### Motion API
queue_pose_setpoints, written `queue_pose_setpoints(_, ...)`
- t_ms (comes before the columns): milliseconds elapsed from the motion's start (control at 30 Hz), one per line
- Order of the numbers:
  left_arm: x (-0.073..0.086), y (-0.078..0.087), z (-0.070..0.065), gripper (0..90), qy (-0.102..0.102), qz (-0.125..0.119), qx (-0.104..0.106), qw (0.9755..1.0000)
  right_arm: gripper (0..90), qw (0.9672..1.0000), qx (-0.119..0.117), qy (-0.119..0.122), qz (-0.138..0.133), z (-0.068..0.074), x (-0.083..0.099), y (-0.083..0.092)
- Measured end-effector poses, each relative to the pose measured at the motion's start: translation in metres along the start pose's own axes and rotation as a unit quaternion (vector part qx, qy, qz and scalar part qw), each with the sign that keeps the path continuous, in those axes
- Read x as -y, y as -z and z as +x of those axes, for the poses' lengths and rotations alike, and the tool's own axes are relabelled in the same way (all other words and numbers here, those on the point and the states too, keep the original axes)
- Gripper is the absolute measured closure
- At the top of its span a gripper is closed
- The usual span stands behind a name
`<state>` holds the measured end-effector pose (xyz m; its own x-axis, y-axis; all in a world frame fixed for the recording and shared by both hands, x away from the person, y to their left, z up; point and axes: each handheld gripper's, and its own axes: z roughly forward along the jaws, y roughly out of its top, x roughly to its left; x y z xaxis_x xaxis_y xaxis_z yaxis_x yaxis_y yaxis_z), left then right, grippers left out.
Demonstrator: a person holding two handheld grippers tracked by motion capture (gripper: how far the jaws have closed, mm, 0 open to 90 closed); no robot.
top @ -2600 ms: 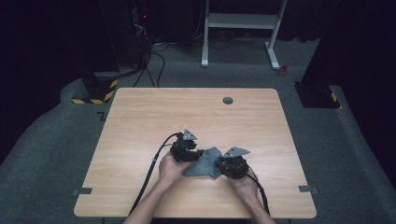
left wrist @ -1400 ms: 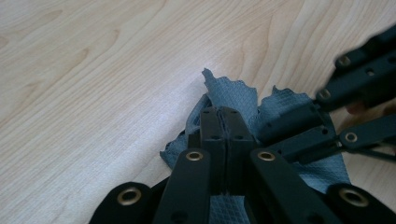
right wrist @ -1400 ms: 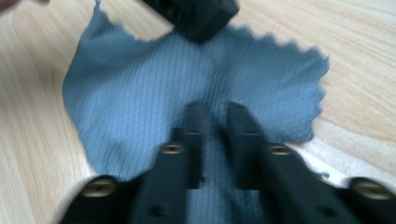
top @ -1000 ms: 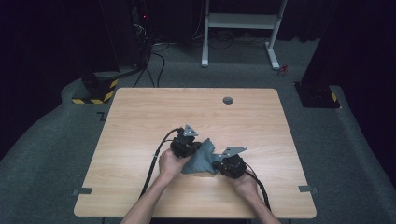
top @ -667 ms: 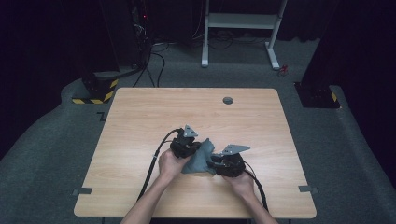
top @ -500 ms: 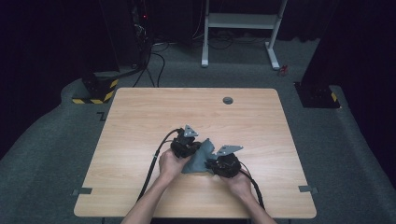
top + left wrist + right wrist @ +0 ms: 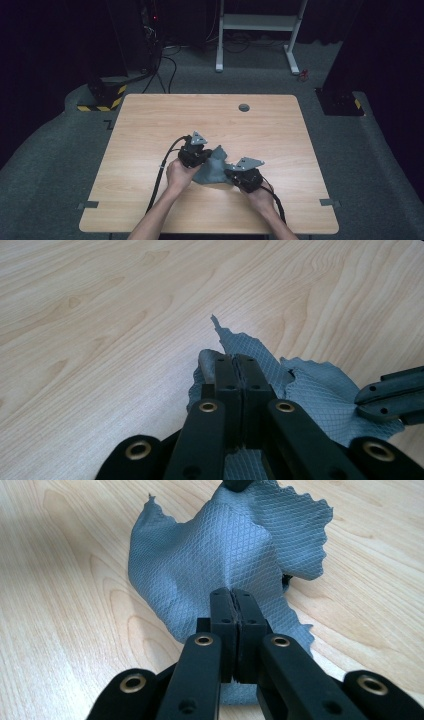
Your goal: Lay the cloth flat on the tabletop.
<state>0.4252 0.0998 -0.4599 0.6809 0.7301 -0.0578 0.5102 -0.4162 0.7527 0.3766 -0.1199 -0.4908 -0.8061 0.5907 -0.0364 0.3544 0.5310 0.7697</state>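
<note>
While seen from the high view, a small grey cloth [image 7: 212,170] is bunched on the wooden surface [image 7: 150,130] between the left tool [image 7: 202,159] and the right tool [image 7: 231,175]. From the left gripper view, the left tool [image 7: 235,367] is clamped on a cloth fold. From the right gripper view, the right tool [image 7: 233,605] is likewise pinched on the cloth [image 7: 210,545]. It is judged light, limp and thin; edges and corners are best gripped.

The cloth [image 7: 220,550] is grey woven fabric — matt, with a fine diamond texture and pinked edges. The counter [image 7: 150,130] is pale wood-grain laminate (smooth, faint sheen). Each hand-held gripper's jaws are matt black plastic with brass-coloured rivets.
</note>
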Motion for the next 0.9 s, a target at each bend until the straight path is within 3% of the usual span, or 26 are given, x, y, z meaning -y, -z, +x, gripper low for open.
queue_pose_setpoints(467, 0.024, -0.006, 0.001, 88.0, 0.005, 0.03, 0.019, 0.9994, 88.4, 0.9996, -0.013, 0.001, 0.025, 0.002, 0.013, -0.007)
queue_pose_setpoints(667, 0.035, -0.008, 0.0, 86.8, 0.011, 0.065, 0.02, 0.9977, 88.1, 0.9988, -0.024, 0.012, 0.041, 0.007, 0.017, -0.007)
queue_pose_setpoints(733, 0.037, -0.007, 0.002, 77.3, 0.015, 0.06, 0.003, 0.9981, 82.7, 0.9987, -0.025, 0.015, 0.041, 0.007, 0.018, -0.007)
queue_pose_setpoints(767, 0.037, -0.007, 0.002, 68.4, 0.015, 0.06, 0.003, 0.9981, 76.9, 0.9989, -0.024, 0.009, 0.038, 0.006, 0.018, -0.006)
queue_pose_setpoints(800, 0.035, -0.005, 0.007, 63.8, 0.026, 0.045, -0.009, 0.9986, 74.3, 0.9994, -0.02, -0.003, 0.029, 0.003, 0.018, -0.003)
queue_pose_setpoints(900, 0.025, -0.006, 0.01, 56.8, 0.027, 0.027, -0.035, 0.9987, 73.9, 0.9992, -0.002, -0.04, 0.008, -0.011, 0.018, 0.003)
